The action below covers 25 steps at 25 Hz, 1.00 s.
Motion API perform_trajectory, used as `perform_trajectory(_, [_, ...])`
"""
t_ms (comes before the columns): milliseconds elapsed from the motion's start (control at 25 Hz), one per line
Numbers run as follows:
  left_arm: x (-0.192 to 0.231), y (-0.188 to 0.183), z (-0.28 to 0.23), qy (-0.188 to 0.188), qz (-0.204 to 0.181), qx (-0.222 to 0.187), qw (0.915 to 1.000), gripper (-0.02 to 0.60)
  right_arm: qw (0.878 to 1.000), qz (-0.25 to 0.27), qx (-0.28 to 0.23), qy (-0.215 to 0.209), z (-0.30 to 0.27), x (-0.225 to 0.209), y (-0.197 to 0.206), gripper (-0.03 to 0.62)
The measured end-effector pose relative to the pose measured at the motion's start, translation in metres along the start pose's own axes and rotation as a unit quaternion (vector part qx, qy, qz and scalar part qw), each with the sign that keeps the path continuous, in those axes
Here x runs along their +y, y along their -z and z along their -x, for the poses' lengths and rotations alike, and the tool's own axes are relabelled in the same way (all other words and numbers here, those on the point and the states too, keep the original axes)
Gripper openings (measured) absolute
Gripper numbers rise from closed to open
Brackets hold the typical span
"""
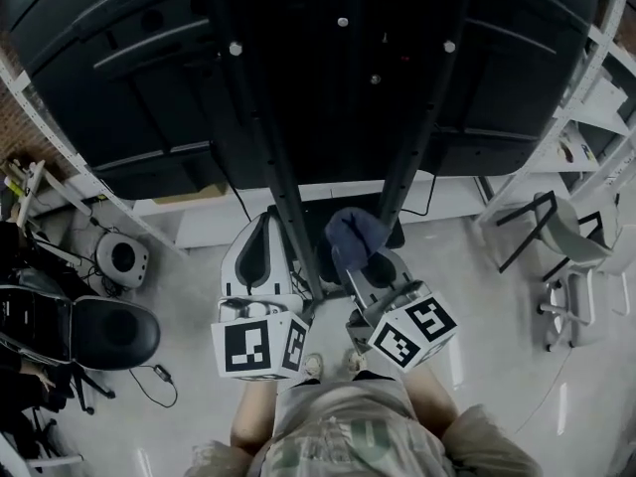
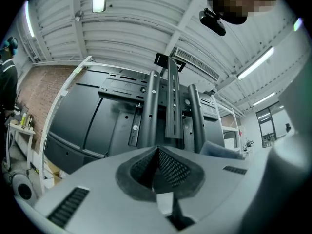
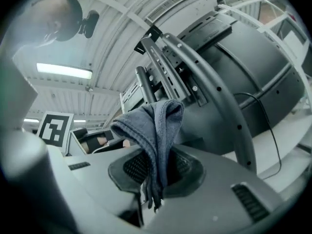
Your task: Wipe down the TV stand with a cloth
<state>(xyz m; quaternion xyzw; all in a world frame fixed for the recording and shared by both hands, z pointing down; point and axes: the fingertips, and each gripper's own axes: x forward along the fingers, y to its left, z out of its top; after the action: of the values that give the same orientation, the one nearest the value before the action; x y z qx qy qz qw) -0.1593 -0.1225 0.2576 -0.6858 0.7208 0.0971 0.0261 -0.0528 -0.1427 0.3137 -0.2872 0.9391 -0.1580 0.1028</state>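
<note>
Closest to the head camera was the person's pale shirt [image 1: 348, 435], cut off by the lower edge, with both marker-cube gripper backs just beyond it. Left gripper [image 1: 266, 229]: smooth grey-white plastic shell and dimpled black pads. In its own view the fingers [image 2: 173, 167] met along one line with nothing between them. Right gripper [image 1: 364, 261]: same build, fingers [image 3: 134, 167] clamped onto the cloth [image 3: 153, 126], a soft blue-grey fabric of fine nap, folded into a loose hump above the pads with a ragged edge hanging below them. TV stand [image 1: 276, 167]: black metal, with round tubular uprights dotted with bolt holes and flat slotted rails between them (seen clearly in both gripper views), carrying the matte black back of a large screen [image 1: 119, 78]. The stand's foot was largely hidden behind the grippers and cloth. In the head view the cloth [image 1: 356, 235] sat just beside the right-hand upright; whether it touched could not be determined. The left gripper stood beside the other upright, apart from the cloth. The grey floor [image 1: 199, 296] was dim and its clutter indistinct.
</note>
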Motion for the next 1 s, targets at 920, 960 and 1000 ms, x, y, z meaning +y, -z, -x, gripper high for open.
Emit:
perform_trajectory(920, [0.081,-0.078,-0.007,-0.007,-0.023,-0.066,0.9975,0.015,0.605,0.74,-0.085,0.282,-0.157,0.161,-0.31,0.057])
perform_trajectory(960, [0.083,-0.076,-0.007,-0.008,-0.022,-0.065,0.9976,0.015,0.601,0.743,-0.08,0.282,-0.161,0.16,-0.308,0.058])
perform_trajectory(1000, [0.085,-0.073,-0.007,-0.009,-0.021,-0.064,0.9977,0.015,0.601,0.744,-0.076,0.281,-0.165,0.157,-0.305,0.057])
